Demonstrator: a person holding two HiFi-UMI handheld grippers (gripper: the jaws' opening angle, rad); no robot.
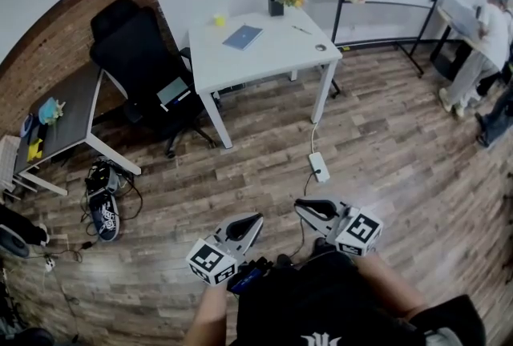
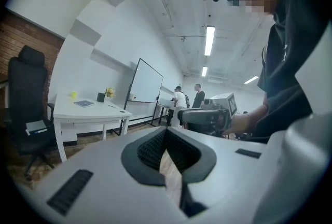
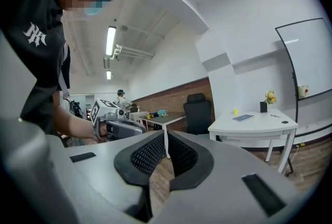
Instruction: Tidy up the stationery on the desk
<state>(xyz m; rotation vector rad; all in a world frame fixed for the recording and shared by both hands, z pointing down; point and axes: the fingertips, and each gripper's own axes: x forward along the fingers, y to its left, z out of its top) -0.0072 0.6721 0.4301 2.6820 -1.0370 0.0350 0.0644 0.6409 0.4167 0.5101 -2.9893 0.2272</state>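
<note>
White desk, head view: the step was judged to be the approach. It would go best by walking up until the desk (image 1: 272,56) edge sat just under the jaws, and by opening them only once there.
Stationery, head view: a blue notebook (image 1: 242,36), a pen (image 1: 301,30), a dark cup (image 1: 276,6) and a small yellow thing (image 1: 219,19) lay on the desk. All were well ahead of both grippers, across bare wooden floor.
Grippers, head view: the left gripper (image 1: 253,223) and the right gripper (image 1: 301,207) were held low, side by side near the person's body. Both pointed towards the desk.
Left gripper view: the thin pen would likely suit this gripper, taken across its middle. The jaws were clenched together with nothing between them. The desk lay well ahead and to their left, and the right gripper was near on the other side.
Right gripper view: the flat notebook would probably need a grip at an overhanging edge. The jaws were all but closed and empty. The desk and notebook (image 3: 243,118) stood well apart, ahead and to the right.
</note>
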